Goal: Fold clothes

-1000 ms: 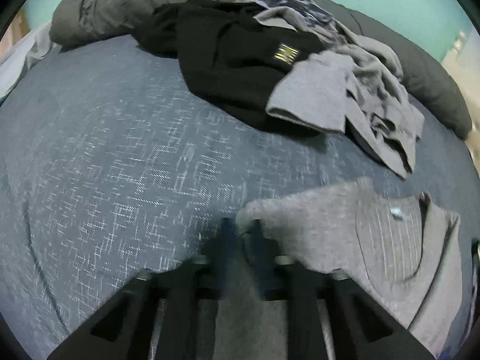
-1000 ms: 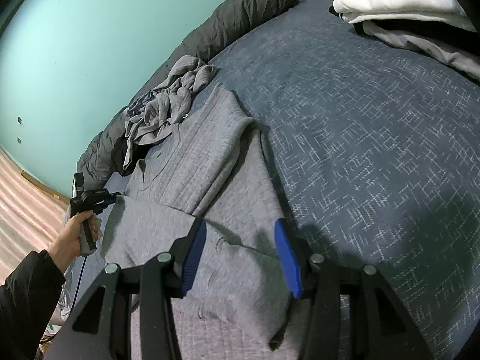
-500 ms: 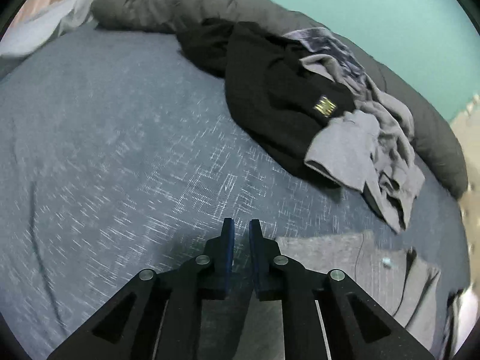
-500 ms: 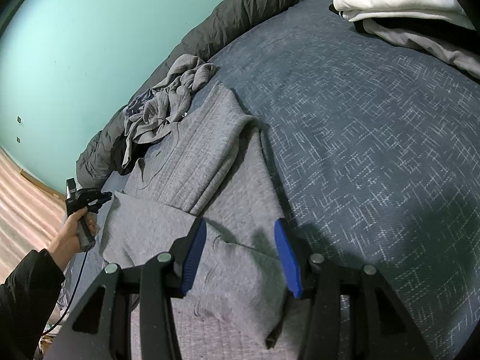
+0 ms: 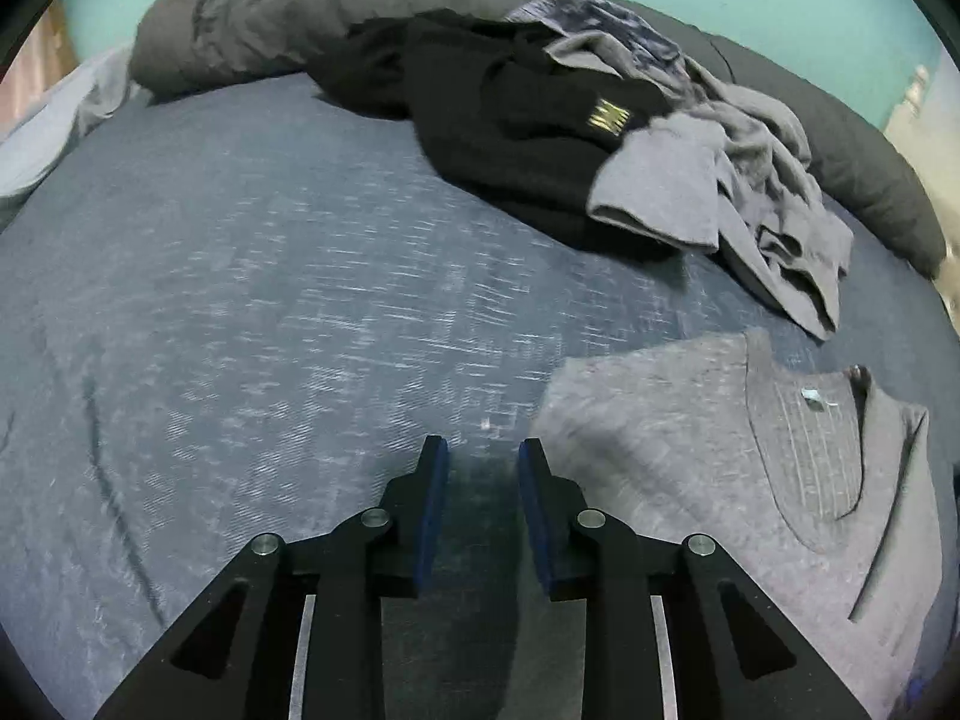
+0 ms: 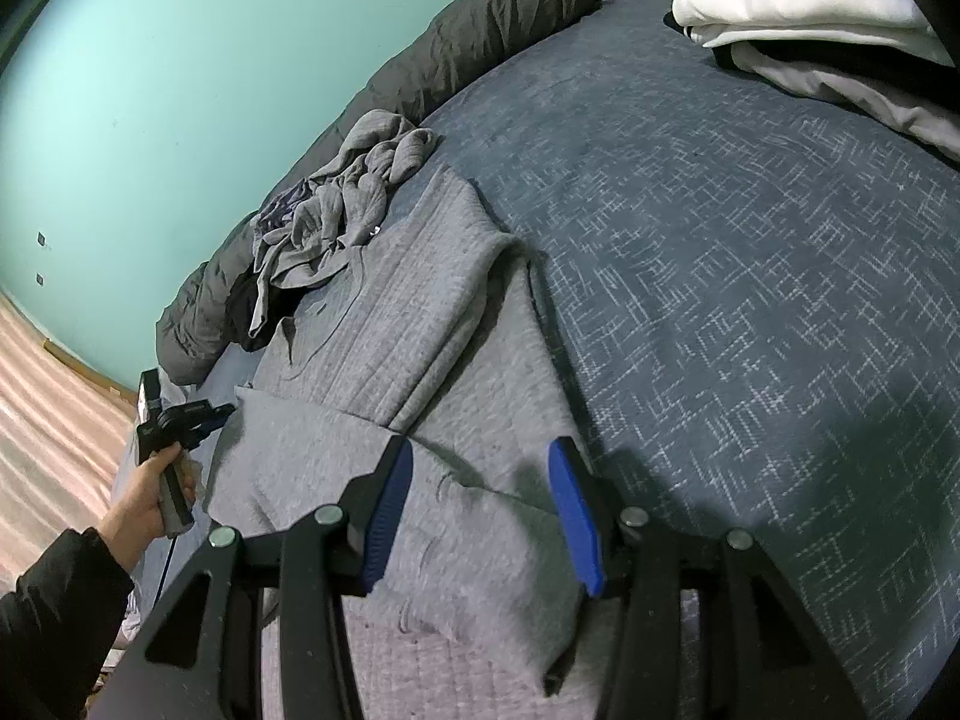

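Note:
A grey knit sweater (image 5: pixel 720 450) lies flat on the blue bedspread (image 5: pixel 270 300), neck toward the far pile. In the right wrist view the sweater (image 6: pixel 390 312) has one side and a sleeve (image 6: pixel 360 480) folded over its body. My left gripper (image 5: pixel 480 447) hovers over bare bedspread just left of the sweater's shoulder; its jaws are opening and nothing is between them. A hand holds that left gripper (image 6: pixel 180 420) at the sweater's left edge. My right gripper (image 6: pixel 480 450) stands open above the folded lower part, its pads apart from the cloth.
A black garment (image 5: pixel 510 120) and a crumpled grey one (image 5: pixel 750 180) are heaped at the far side, against a rolled dark duvet (image 5: pixel 300 18). A folded white and grey stack (image 6: pixel 798 0) sits at the top right. A teal wall is behind the bed.
My left gripper let go of the sweater's shoulder edge, drew off to the left onto the bedspread, and its jaws parted. The right gripper kept still.

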### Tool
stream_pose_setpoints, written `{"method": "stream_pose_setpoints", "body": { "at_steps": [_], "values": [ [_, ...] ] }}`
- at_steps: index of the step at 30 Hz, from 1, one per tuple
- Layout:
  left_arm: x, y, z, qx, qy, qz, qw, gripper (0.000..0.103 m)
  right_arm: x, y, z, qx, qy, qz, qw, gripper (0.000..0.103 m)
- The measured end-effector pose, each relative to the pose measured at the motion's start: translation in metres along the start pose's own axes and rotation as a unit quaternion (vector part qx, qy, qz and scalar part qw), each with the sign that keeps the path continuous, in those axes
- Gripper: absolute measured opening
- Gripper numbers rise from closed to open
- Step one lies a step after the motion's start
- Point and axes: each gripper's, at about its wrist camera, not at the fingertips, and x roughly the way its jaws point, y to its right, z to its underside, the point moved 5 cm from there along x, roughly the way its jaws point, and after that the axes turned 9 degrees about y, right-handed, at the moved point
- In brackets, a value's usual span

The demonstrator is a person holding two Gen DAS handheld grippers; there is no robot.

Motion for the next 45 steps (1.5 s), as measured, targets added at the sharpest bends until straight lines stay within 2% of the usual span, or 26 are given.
{"method": "stream_pose_setpoints", "body": {
  "at_steps": [3,8,10,14,20,24,30,33,38,41,45],
  "values": [
    [-0.024,-0.002,0.019,0.011,-0.013,0.026,0.9995,0.036,0.001,0.000,0.000,0.004,-0.003,-0.002,1.000,0.049],
    [-0.063,0.003,0.063,0.035,-0.030,0.058,0.9973,0.038,-0.006,-0.005,-0.002,0.005,0.005,-0.011,1.000,0.049],
    [-0.071,0.000,0.082,0.048,-0.038,0.054,0.9967,0.038,-0.010,-0.007,-0.001,0.005,0.008,-0.013,1.000,0.049],
    [-0.070,-0.016,0.106,0.044,-0.045,0.035,0.9974,0.041,-0.015,-0.013,0.004,0.003,0.009,-0.016,1.000,0.049],
    [-0.090,-0.021,0.117,0.054,-0.033,0.020,0.9978,0.041,-0.015,-0.020,0.004,0.000,0.010,-0.021,1.000,0.049],
    [-0.119,-0.021,0.126,0.060,-0.030,0.029,0.9973,0.041,-0.014,-0.021,0.003,0.013,0.004,-0.032,0.999,0.049],
    [-0.161,-0.028,0.171,0.028,-0.069,0.069,0.9948,0.042,-0.030,-0.027,0.002,0.024,-0.024,-0.053,0.998,0.050],
    [-0.185,-0.035,0.202,0.017,-0.087,0.077,0.9931,0.048,-0.041,-0.031,0.001,0.020,-0.039,-0.059,0.997,0.051],
    [-0.220,-0.050,0.249,-0.006,-0.118,0.086,0.9892,0.050,-0.066,-0.029,0.006,-0.023,-0.100,-0.038,0.994,0.055],
    [-0.238,-0.058,0.268,-0.013,-0.122,0.090,0.9883,0.051,-0.083,-0.022,0.013,-0.019,-0.136,-0.032,0.990,0.055],
    [-0.257,-0.060,0.288,-0.021,-0.130,0.099,0.9864,0.052,-0.106,-0.015,0.032,-0.054,-0.181,-0.003,0.982,0.056]
  ]
}}
